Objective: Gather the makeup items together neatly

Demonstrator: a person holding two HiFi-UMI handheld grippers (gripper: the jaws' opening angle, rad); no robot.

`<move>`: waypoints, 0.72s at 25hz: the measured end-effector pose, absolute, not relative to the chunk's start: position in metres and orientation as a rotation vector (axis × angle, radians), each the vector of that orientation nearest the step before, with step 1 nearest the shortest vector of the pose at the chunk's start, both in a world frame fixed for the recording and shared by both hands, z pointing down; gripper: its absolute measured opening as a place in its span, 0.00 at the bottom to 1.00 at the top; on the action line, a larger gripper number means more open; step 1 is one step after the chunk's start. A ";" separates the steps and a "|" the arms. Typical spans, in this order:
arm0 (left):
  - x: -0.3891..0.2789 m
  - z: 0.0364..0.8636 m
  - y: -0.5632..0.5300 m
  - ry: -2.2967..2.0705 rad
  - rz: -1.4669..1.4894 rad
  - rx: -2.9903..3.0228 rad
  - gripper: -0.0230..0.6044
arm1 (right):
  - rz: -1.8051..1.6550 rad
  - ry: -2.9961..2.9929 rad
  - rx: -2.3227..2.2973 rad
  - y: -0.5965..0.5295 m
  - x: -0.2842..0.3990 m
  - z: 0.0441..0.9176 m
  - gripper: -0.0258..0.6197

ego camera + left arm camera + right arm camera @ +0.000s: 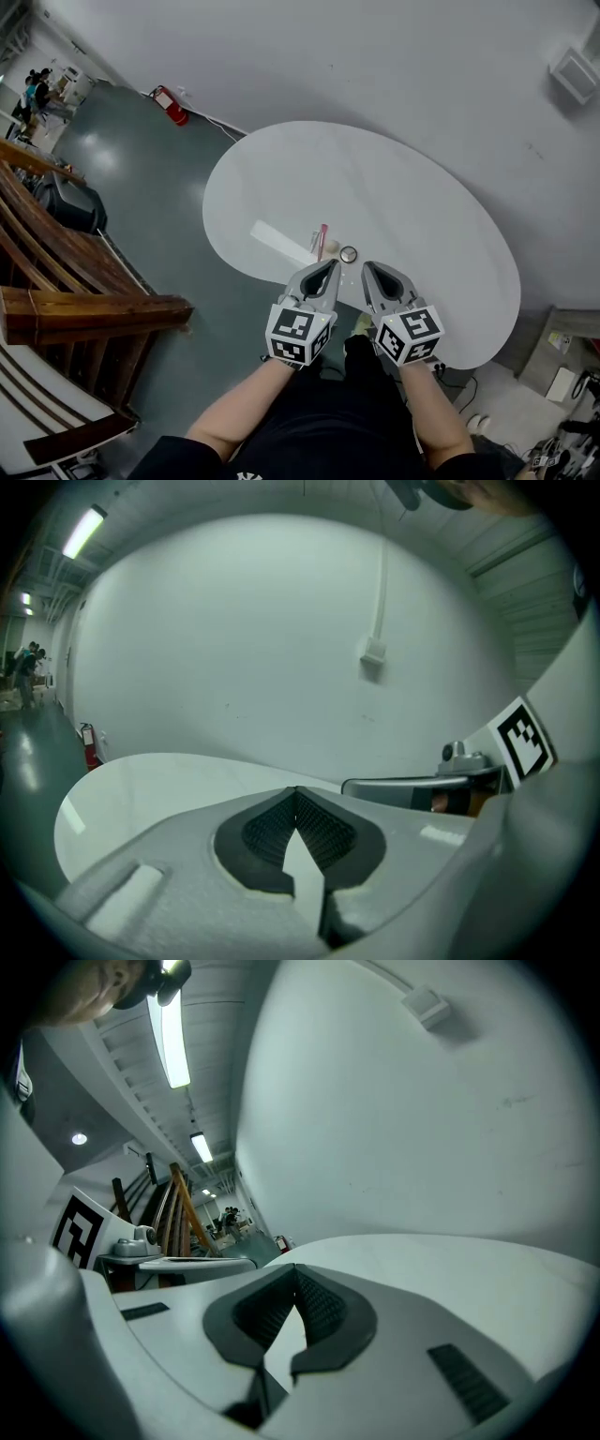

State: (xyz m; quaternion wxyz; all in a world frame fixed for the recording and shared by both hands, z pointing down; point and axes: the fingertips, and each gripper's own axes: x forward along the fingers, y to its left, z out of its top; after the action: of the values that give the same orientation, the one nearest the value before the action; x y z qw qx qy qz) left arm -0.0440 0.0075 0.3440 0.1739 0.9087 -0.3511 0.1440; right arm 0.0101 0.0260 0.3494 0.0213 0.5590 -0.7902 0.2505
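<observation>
On the white oval table (422,216), near its front edge, lie a flat white strip (280,242), a slim red stick (322,238), a small beige round piece (331,247) and a small dark-rimmed round compact (349,254). My left gripper (332,265) hovers just in front of the stick and the beige piece, jaws shut with nothing between them (296,790). My right gripper (367,266) is beside it, just right of the compact, also shut and empty (295,1270). Neither gripper view shows the makeup items.
Wooden frames (66,281) and a black bag (73,202) stand on the floor to the left. A red fire extinguisher (172,105) lies by the far wall. People (36,92) stand far off at the upper left. The table's near edge is right under the grippers.
</observation>
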 end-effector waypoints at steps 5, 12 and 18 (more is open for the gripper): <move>-0.056 0.329 0.014 -0.915 0.385 2.600 0.05 | 0.716 -2.438 1.774 0.027 -0.011 0.335 0.06; -0.064 0.279 0.028 -0.803 0.300 2.639 0.05 | 0.617 -2.424 1.831 0.040 -0.028 0.293 0.06; -0.071 0.239 0.042 -0.711 0.237 2.704 0.05 | 0.560 -2.412 1.889 0.052 -0.040 0.266 0.06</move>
State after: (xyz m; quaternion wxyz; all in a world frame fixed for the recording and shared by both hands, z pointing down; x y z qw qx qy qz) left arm -0.0707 0.0418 0.2394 0.1672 0.9501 -0.2497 0.0833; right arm -0.0405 0.0523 0.2662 0.0138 0.6064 -0.7744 0.1799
